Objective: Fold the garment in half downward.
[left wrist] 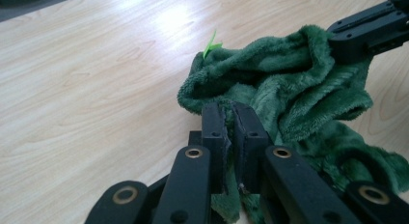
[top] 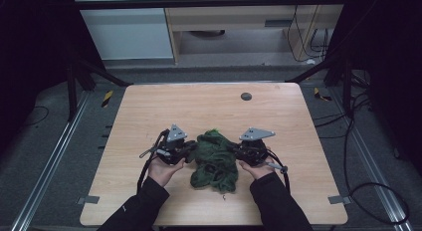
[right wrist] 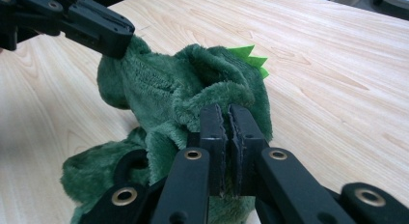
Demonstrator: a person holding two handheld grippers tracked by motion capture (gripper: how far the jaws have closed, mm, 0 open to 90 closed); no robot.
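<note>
A crumpled dark green plush garment (top: 214, 160) with light green felt spikes (right wrist: 251, 57) lies on the wooden table (top: 209, 109), bunched between my two grippers. My left gripper (top: 191, 149) is shut on the garment's left edge; in the left gripper view its jaws (left wrist: 229, 120) pinch a fold of the green plush (left wrist: 289, 84). My right gripper (top: 234, 150) is shut on the right edge, its jaws (right wrist: 226, 115) clamped on another fold of the plush (right wrist: 164, 84). Each gripper view shows the other gripper's black jaw biting the cloth at the far side.
A small dark round disc (top: 246, 96) sits near the table's far edge. Black cables (top: 358, 191) trail over the grey floor to the right. Dark frame bars (top: 99, 71) stand at the back corners. Bare wood lies beyond the garment.
</note>
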